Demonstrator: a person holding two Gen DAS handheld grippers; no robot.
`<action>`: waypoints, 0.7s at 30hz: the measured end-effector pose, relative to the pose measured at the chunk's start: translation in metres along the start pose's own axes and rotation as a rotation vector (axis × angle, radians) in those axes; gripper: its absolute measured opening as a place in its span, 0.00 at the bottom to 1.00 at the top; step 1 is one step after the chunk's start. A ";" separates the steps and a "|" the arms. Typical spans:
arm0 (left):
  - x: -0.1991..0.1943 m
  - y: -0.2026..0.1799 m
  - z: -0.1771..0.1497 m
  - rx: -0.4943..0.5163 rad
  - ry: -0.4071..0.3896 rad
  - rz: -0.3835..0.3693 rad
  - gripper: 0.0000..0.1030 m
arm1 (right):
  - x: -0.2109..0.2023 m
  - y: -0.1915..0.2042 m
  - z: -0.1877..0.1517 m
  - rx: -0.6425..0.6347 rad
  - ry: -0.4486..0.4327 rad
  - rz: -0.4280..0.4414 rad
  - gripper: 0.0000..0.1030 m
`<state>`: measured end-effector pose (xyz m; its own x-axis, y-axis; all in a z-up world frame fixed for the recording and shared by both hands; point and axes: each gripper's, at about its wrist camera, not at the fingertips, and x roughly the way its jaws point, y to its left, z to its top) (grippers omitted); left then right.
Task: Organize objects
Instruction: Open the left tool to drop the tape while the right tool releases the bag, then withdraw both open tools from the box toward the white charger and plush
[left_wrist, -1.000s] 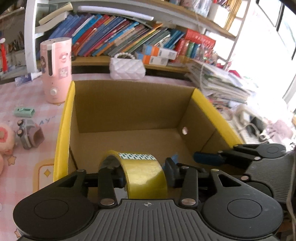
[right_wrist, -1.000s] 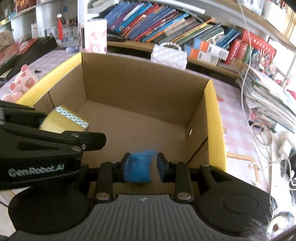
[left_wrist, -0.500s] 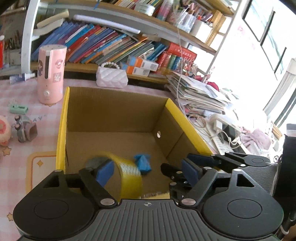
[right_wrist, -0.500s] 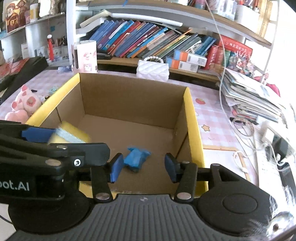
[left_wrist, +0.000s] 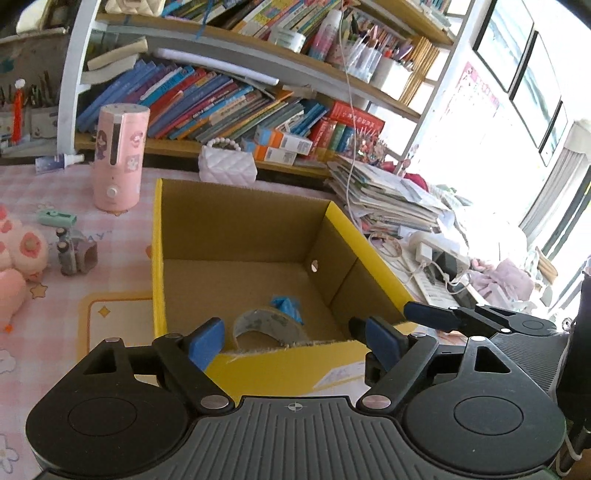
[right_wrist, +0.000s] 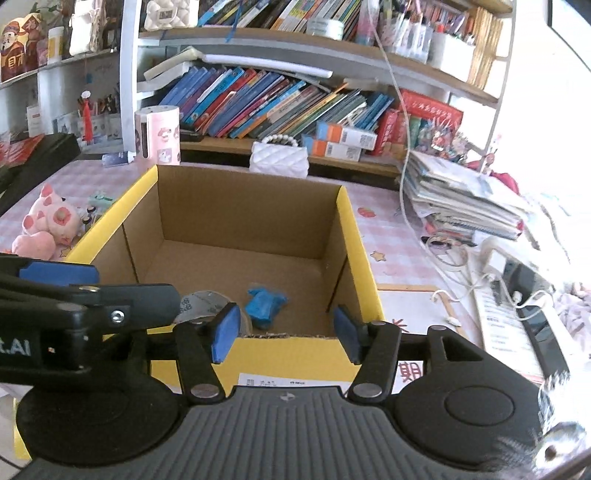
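Observation:
A cardboard box (left_wrist: 159, 258) with yellow outer walls stands open on the pink checked table. On its floor near the front wall lie a yellow tape roll (left_wrist: 271, 326) and a crumpled blue thing (left_wrist: 288, 306), close together. My left gripper (left_wrist: 293, 341) hangs open above the box's near wall with nothing between its pads. My right gripper (right_wrist: 286, 332) is beside it, over the same wall (right_wrist: 288, 343); its jaws are opening and hold nothing. In the right wrist view the blue thing (right_wrist: 266, 304) shows clearly, while the tape roll (right_wrist: 201, 301) is half hidden behind the left gripper's finger (right_wrist: 59, 273).
A pink cylinder appliance (left_wrist: 120, 155), a white quilted purse (left_wrist: 227, 166), a small toy car (left_wrist: 75, 251) and a pink plush pig (right_wrist: 51, 221) lie left of and behind the box. Stacked papers (left_wrist: 388, 199), cables and a power strip crowd the right. Bookshelves stand behind.
Both grippers opened and let go: the tape roll and the blue thing now lie on the box floor. Both grippers drew back and up from inside the box to above its near wall.

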<state>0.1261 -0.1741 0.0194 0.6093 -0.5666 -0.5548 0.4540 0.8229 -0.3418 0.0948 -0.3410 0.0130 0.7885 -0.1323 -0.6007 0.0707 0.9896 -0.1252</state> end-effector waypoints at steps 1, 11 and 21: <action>-0.004 -0.001 -0.001 0.012 -0.005 0.001 0.83 | -0.003 0.001 -0.001 0.004 -0.004 -0.008 0.55; -0.034 0.017 -0.033 0.002 0.044 0.037 0.83 | -0.026 0.021 -0.032 0.116 0.084 -0.017 0.57; -0.067 0.041 -0.072 -0.014 0.106 0.138 0.83 | -0.052 0.058 -0.066 0.169 0.149 -0.009 0.57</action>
<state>0.0572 -0.0993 -0.0120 0.5924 -0.4413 -0.6740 0.3617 0.8933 -0.2669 0.0173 -0.2804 -0.0149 0.6892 -0.1360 -0.7117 0.1887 0.9820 -0.0048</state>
